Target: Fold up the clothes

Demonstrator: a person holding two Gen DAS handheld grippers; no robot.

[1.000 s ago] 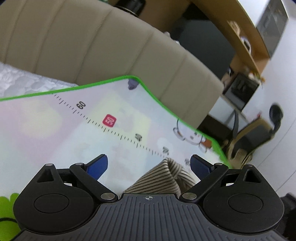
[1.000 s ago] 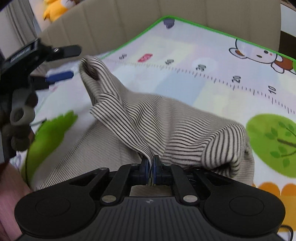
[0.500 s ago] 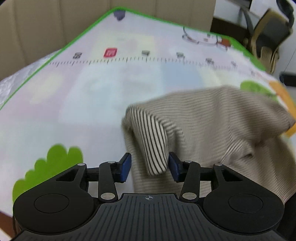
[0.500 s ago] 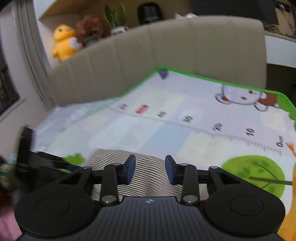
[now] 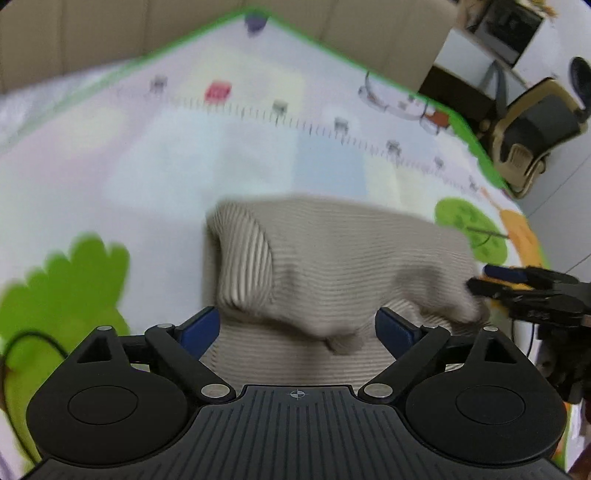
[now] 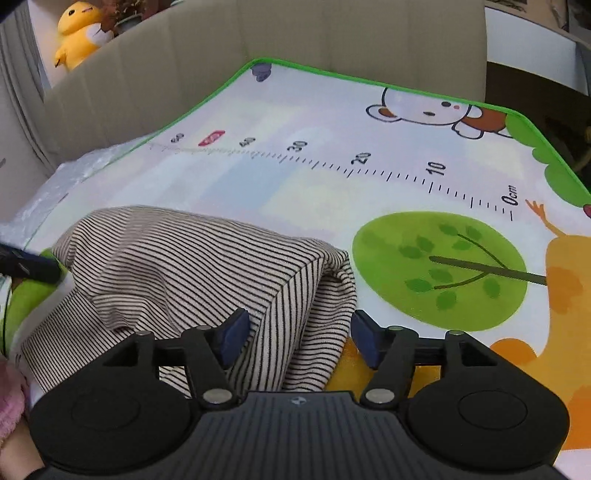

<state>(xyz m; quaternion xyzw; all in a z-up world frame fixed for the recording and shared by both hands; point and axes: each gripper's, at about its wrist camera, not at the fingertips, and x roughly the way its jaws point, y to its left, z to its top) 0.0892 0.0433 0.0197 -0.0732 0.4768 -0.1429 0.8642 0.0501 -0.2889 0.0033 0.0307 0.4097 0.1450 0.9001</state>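
One striped garment (image 6: 207,266) lies bunched on the play mat (image 6: 332,192), just ahead of both claws. The left claw (image 5: 297,326) is spread wide, holding nothing; the right claw (image 6: 299,334) is likewise apart, the garment's right edge lying between its fingers.

Beige black-striped garment (image 6: 207,273), loosely folded and rumpled, flat on the play mat (image 6: 332,184)

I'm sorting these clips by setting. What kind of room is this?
Probably a home bedroom or living room: a green-edged cartoon play mat lies against a beige padded headboard or sofa back, with a yellow plush toy behind it. A black-and-tan office chair stands nearby.
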